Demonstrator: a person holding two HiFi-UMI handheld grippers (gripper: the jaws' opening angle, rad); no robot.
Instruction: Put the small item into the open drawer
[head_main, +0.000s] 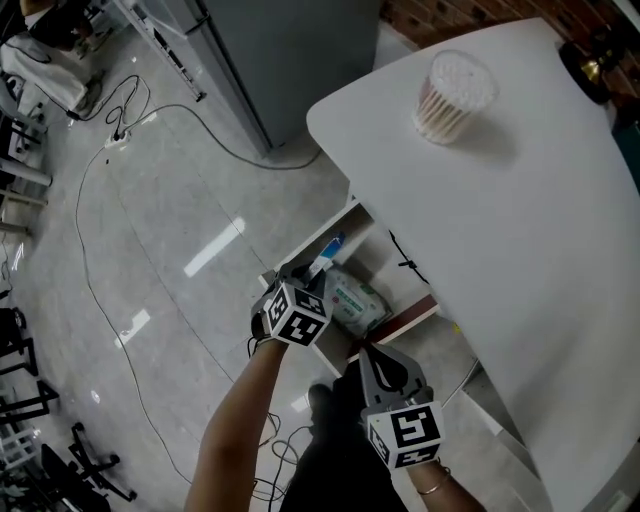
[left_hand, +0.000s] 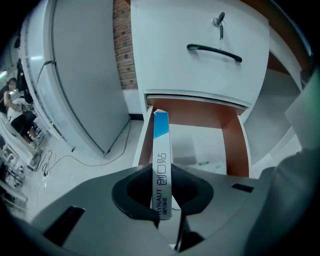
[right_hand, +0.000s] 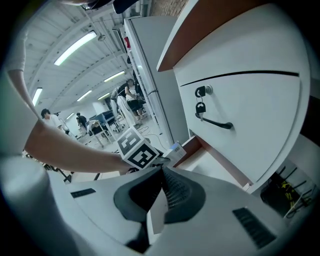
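A slim white box with a blue end (left_hand: 161, 150) is clamped upright in my left gripper (left_hand: 162, 182), whose jaws are shut on its lower half. Its blue tip points at the open drawer (left_hand: 232, 145), which has brown inner walls and a white floor. From the head view, the left gripper (head_main: 305, 272) holds the box (head_main: 325, 252) just over the drawer's near left corner (head_main: 410, 318). A plastic packet (head_main: 355, 300) lies inside the drawer. My right gripper (head_main: 365, 352) hangs by the drawer's front, its pads meeting at the tip (right_hand: 161, 175) with nothing between them.
A white table (head_main: 540, 220) overhangs the drawer and carries a tub of cotton swabs (head_main: 455, 95). Above the open drawer is a closed one with a black handle (left_hand: 215, 51) and a key (left_hand: 219, 21). A grey cabinet (head_main: 290, 50) and floor cables (head_main: 110, 130) lie to the left.
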